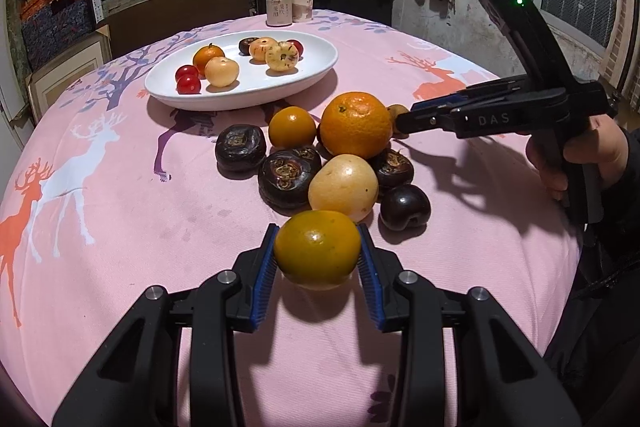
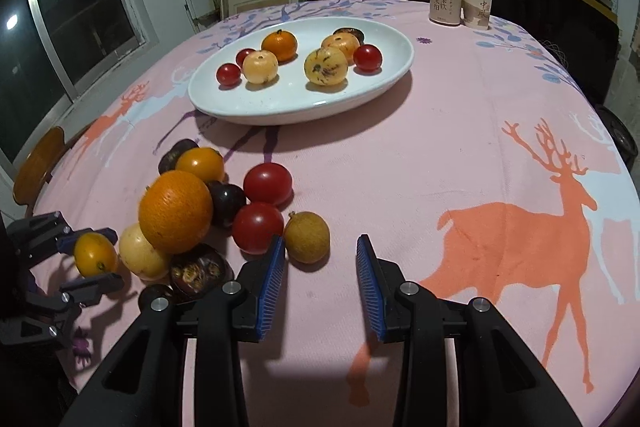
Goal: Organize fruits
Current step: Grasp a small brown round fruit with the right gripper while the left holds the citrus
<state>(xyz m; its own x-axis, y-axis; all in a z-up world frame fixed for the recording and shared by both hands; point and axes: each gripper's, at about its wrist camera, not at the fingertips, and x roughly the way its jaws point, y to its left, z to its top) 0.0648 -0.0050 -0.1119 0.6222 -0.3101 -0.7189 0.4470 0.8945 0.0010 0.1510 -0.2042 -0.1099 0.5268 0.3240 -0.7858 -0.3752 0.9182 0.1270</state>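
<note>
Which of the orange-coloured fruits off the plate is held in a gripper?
The small yellow-orange fruit nearest the left camera: the left gripper clamps it between blue pads. The big orange and the other small one lie free.

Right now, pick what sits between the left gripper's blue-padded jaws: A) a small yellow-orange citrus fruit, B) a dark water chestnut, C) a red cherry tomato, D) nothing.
A: the left gripper has its jaws closed on the small yellow-orange citrus fruit, pads touching both sides.

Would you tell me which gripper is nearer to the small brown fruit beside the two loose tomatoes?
Right. The right gripper is open with the small brown fruit just off one fingertip; the left gripper sits beyond the pile, shut on a yellow-orange fruit.
</note>
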